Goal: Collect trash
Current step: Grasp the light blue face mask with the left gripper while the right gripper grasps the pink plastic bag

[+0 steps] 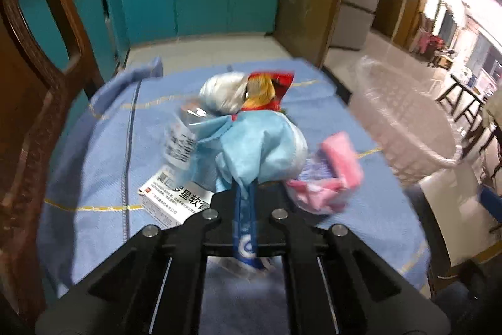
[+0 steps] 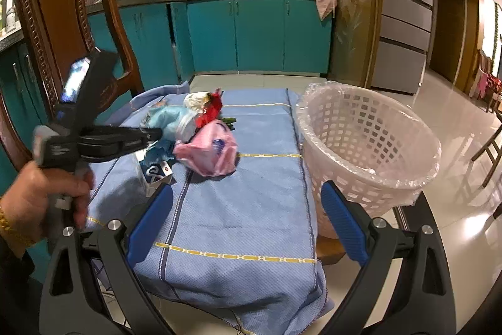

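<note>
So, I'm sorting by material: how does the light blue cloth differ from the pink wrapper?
The light blue cloth is matte fabric, bunched tall; the pink wrapper is glossy plastic, crumpled lower. The left gripper is shut on the cloth, while the wrapper lies free on the blue towel. The wrapper sits nearer the basket. Both are crumpled trash in one pile.

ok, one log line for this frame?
left gripper: shut on light blue mask | right gripper: open, empty | lined basket: beside pile
</note>
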Demonstrator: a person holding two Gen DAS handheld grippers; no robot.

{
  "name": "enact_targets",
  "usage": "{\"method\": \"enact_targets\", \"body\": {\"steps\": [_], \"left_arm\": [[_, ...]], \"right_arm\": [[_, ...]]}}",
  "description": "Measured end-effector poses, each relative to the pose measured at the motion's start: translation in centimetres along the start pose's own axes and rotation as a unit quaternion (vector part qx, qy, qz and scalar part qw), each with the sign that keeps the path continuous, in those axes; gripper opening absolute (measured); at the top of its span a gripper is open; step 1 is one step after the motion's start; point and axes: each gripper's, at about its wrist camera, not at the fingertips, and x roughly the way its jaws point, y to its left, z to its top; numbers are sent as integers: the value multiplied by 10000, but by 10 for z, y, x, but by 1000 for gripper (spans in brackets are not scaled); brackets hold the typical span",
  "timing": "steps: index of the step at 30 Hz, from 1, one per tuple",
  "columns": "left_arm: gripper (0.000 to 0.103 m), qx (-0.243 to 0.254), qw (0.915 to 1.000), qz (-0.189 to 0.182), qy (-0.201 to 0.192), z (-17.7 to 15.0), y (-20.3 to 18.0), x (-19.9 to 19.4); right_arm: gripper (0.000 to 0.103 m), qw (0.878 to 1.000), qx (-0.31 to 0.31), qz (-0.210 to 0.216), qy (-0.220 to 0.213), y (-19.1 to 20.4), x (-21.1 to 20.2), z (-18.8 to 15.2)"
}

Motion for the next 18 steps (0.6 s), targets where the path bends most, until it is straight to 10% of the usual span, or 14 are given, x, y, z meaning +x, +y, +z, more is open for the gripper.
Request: {"method": "enact_targets", "body": {"steps": [8, 13, 18], "left_arm": [[6, -386, 9891, 173, -1409, -33, 7, -116], [6, -681, 9861, 442, -1447, -58, 17, -129], [6, -653, 9871, 514, -1372, -62, 21, -128]], "right_arm": [[93, 9991, -69, 367, 220, 18, 49, 32], [83, 9970, -118, 370, 666, 35, 108, 44], [31, 9934, 52, 411, 1070, 29, 132, 42]]}}
